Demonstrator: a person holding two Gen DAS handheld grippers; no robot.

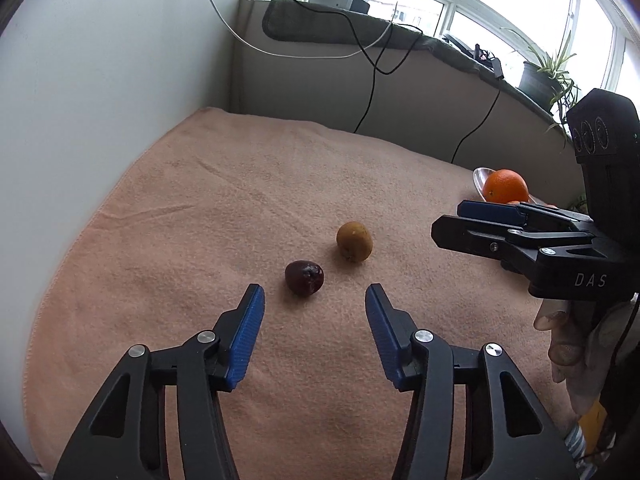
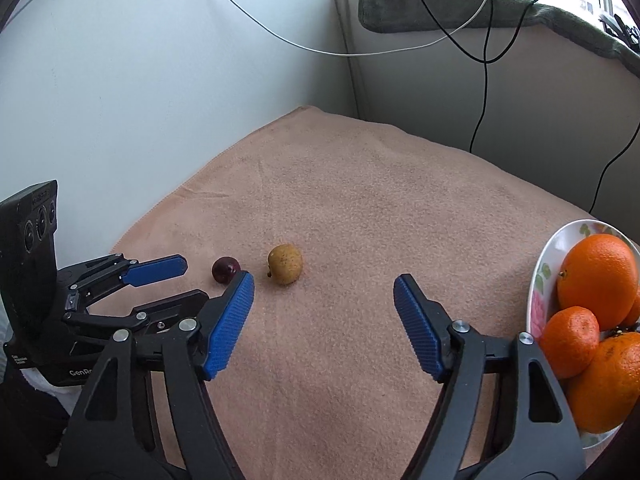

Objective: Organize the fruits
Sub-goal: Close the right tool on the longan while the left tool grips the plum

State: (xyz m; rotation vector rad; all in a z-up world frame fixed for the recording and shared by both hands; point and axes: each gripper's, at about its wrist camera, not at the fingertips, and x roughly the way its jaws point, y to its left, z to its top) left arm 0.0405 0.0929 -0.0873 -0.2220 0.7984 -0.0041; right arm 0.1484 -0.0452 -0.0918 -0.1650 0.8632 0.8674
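Observation:
A dark red plum [image 1: 304, 277] and a brown kiwi [image 1: 354, 241] lie side by side on the peach towel [image 1: 200, 200]. My left gripper [image 1: 315, 298] is open and empty, its blue pads just short of the plum. My right gripper [image 2: 324, 286] is open and empty, above the towel to the right of the kiwi [image 2: 285, 263] and plum [image 2: 225, 269]. A flowered plate [image 2: 538, 280] at the right holds a large orange [image 2: 598, 276] and smaller oranges [image 2: 570, 336]. The right gripper also shows in the left wrist view [image 1: 480, 220], and the left gripper in the right wrist view [image 2: 176, 280].
A white wall [image 1: 100, 100] borders the towel on the left. Black and white cables [image 1: 372, 56] hang down the back panel. A windowsill with a green cloth [image 1: 340, 28], a device and a potted plant [image 1: 548, 72] runs behind.

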